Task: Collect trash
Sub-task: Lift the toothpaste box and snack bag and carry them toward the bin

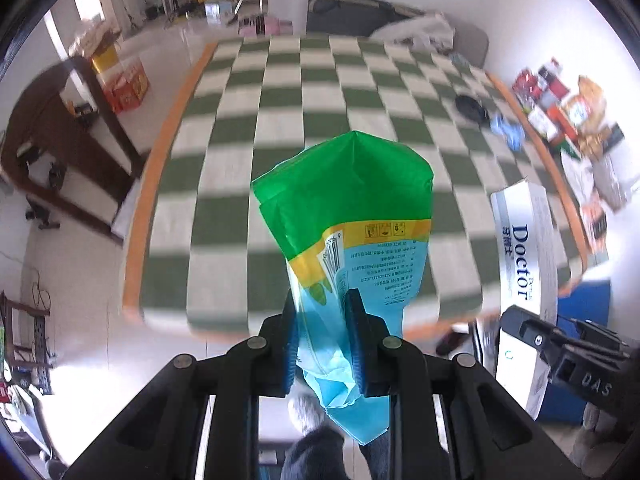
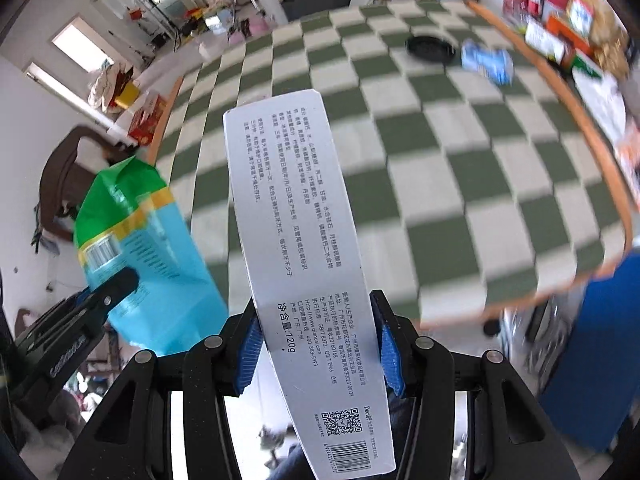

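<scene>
My left gripper (image 1: 322,300) is shut on a green, yellow and light-blue plastic bag (image 1: 348,208), held up above the near edge of the green-and-white checkered mat (image 1: 280,92). My right gripper (image 2: 318,304) is shut on a long white toothpaste box (image 2: 296,216) printed with black text and a barcode. The same box (image 1: 524,256) shows at the right of the left wrist view, and the bag (image 2: 136,240) at the left of the right wrist view. A crumpled blue wrapper (image 2: 486,60) lies on the mat near a black round dish (image 2: 430,49).
The mat has an orange border (image 1: 160,160). Boxes and packets (image 1: 568,112) are piled along its right side. A blue bin (image 2: 592,344) stands near right. Dark wooden furniture (image 1: 60,132) and a red carton (image 1: 126,88) sit at left; a dark mattress (image 1: 352,14) lies beyond.
</scene>
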Tool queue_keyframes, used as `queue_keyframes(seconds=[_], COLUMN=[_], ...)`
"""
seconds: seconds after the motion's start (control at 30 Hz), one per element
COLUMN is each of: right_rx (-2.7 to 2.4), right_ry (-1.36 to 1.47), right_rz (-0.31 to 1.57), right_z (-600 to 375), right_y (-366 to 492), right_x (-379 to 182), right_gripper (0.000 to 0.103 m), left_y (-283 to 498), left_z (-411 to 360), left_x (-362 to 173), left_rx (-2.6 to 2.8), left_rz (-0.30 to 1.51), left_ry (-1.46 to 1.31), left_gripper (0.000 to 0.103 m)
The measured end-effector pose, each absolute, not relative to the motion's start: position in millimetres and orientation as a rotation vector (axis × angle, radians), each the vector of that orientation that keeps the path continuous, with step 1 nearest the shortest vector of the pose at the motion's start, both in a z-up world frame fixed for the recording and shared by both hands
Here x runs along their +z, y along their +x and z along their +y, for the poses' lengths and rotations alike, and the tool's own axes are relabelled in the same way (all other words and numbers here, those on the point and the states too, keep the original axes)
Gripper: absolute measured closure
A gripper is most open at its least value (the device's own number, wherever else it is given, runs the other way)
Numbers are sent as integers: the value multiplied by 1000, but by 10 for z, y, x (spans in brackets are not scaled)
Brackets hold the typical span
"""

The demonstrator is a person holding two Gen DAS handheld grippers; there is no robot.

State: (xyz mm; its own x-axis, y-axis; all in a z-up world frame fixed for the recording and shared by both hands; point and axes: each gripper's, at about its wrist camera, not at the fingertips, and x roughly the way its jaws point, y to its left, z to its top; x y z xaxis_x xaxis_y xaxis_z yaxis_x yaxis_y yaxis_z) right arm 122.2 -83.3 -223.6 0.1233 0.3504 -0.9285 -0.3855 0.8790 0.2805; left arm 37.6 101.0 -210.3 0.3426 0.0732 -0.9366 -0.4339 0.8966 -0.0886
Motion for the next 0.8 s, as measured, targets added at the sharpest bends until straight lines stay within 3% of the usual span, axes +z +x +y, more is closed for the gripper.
queue_keyframes(seconds=[0.2,0.4,0.8], right_rx=[589,625,514], right_ry=[-49,-96,-55], right_rz=[1479,1653,1833], right_z=[-1110,-1309,-1501], right_y=[414,-143,-214], right_x=[-2676,-3524,-5676], right_gripper=[51,51,51], left_y=[-163,-544,-377], left_z=[748,539,649], left_x=[-2636,-3454,-5798], left_rx=[338,365,328], left_rz=[1310,1458,1633], left_ry=[-398,-469,-761], left_gripper=[85,85,83])
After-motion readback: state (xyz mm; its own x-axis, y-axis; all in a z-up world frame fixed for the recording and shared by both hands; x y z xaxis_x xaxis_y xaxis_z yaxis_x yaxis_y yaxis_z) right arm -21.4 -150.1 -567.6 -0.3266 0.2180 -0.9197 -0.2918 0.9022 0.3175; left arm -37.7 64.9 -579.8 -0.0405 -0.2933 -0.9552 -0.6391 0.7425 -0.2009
